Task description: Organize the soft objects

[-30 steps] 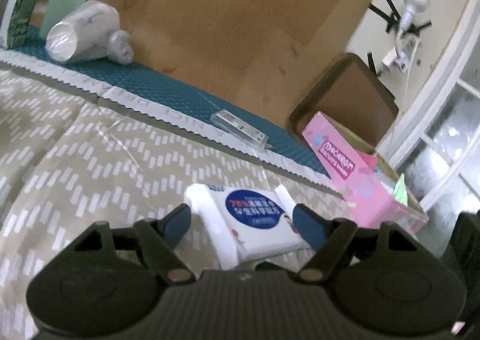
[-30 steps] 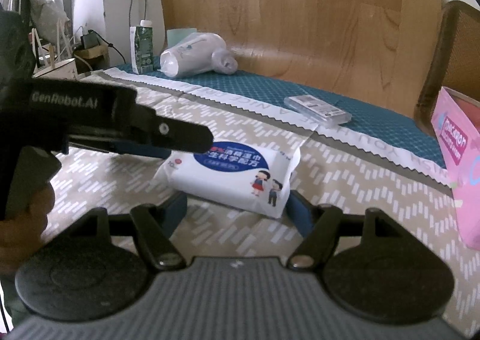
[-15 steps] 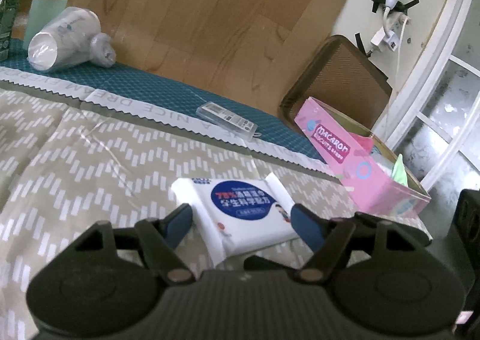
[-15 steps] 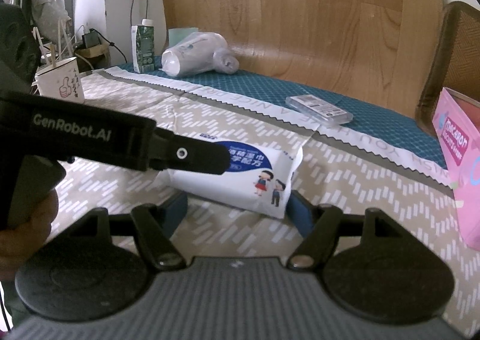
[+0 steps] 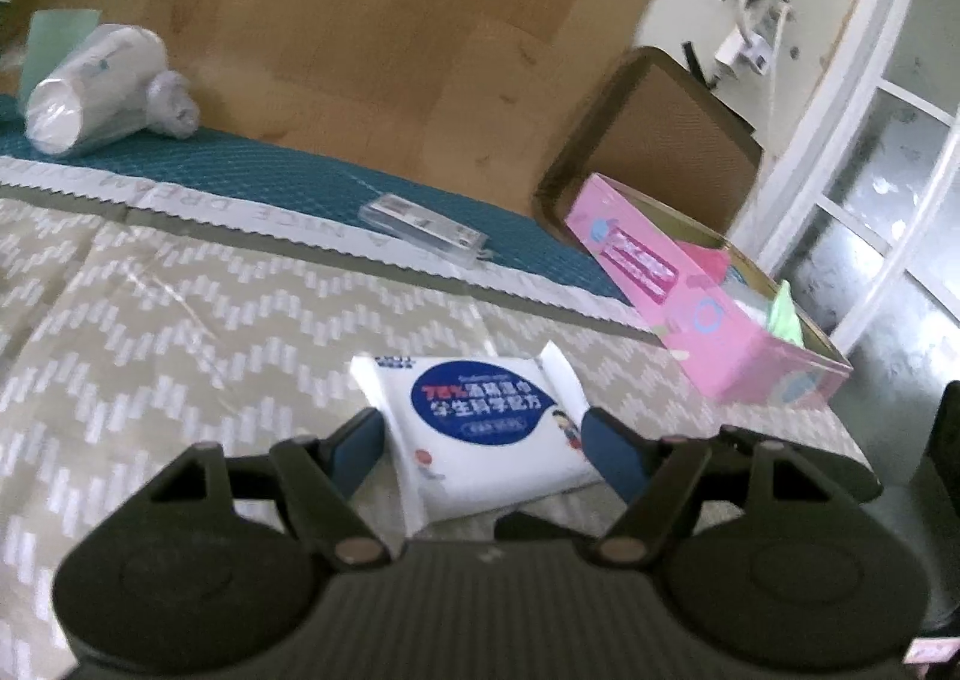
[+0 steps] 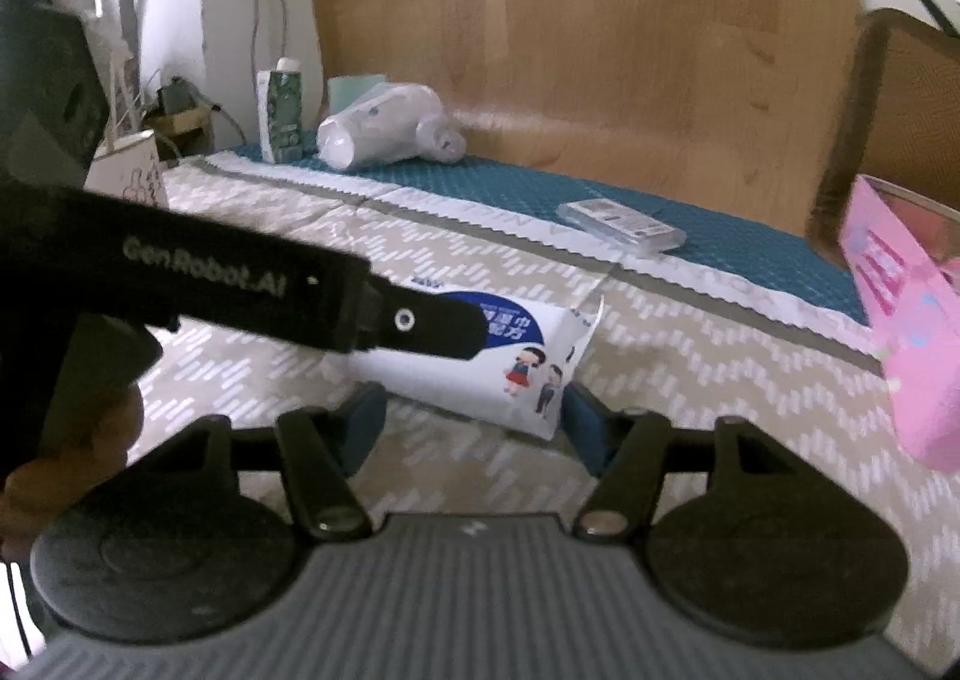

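The wet-wipe pack [image 5: 480, 428] lies flat on the chevron-patterned cloth [image 5: 180, 350], printed face up, well short of the pink box [image 5: 708, 314] that stands open-topped at the table's right end. Treat this pack as the soft object in hand; the box is the likely place for it, though nothing in view confirms that.

Your left gripper [image 5: 480, 440] straddles the pack from its near end. Its jaws stand partly open, one blue pad on each side of the pack; the right-hand pad appears to touch the pack's edge, while a sliver of cloth shows beside the left-hand pad. Consider the pack bracketed, not gripped.

Your right gripper [image 6: 474, 416] comes at the same pack from its other side. Its jaws are closing, with the pack's near corner between them, and no pad visibly presses on it yet. The left tool's finger crosses above the pack in this view.

Progress: early. The pack rests on the cloth, not lifted. Some items already sit inside the pink box. The bagged roll [image 6: 384, 134], the carton [image 6: 279, 116] and the clear flat case [image 6: 621, 221] lie on the teal mat [image 6: 540, 194] beyond.

Remaining: secure the pack, lift it, carry it right and set it down.
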`<state>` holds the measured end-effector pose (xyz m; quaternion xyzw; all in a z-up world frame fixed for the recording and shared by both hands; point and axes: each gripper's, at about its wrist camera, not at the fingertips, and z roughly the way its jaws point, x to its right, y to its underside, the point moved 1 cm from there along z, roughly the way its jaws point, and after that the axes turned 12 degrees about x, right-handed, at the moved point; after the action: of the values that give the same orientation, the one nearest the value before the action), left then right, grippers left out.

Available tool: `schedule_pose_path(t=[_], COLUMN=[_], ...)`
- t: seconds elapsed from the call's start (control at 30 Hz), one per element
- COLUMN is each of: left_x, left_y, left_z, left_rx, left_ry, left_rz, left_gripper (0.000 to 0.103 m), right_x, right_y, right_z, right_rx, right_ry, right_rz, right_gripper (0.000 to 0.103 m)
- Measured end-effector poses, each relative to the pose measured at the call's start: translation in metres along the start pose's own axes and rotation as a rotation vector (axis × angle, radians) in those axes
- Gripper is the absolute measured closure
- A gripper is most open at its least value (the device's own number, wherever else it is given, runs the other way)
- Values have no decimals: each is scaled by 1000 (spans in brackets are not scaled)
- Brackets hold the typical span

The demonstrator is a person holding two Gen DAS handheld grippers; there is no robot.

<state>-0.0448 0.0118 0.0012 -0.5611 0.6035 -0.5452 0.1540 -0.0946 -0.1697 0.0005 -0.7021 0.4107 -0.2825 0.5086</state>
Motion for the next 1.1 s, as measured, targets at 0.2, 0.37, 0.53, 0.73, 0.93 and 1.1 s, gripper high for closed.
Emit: schedule_pose_path(t=[0.2,0.37,0.53,0.73,0.93,1.1], left_x=[29,68,114,178,233,265], left_y=[8,15,-5,-40,-52,-59], left_z=[6,14,23,51,112,175], left_rx=[-39,-74,-38,24,1,-37], left_ry=[57,108,157,239,291,344], left_rz=[23,92,184,299,356,330], left_gripper=[29,29,29,29,29,30], right_x=[13,28,42,79,141,203], right_y=[9,24,21,-1,-11,-19], right_z=[-29,-61,-89,-110,-120,-106], right_rx=[7,23,116,260,326,302], right_ry=[60,119,209,326,449,486], right_rz=[21,66,70,61,96,137], right_gripper=[42,44,44,44,43,47])
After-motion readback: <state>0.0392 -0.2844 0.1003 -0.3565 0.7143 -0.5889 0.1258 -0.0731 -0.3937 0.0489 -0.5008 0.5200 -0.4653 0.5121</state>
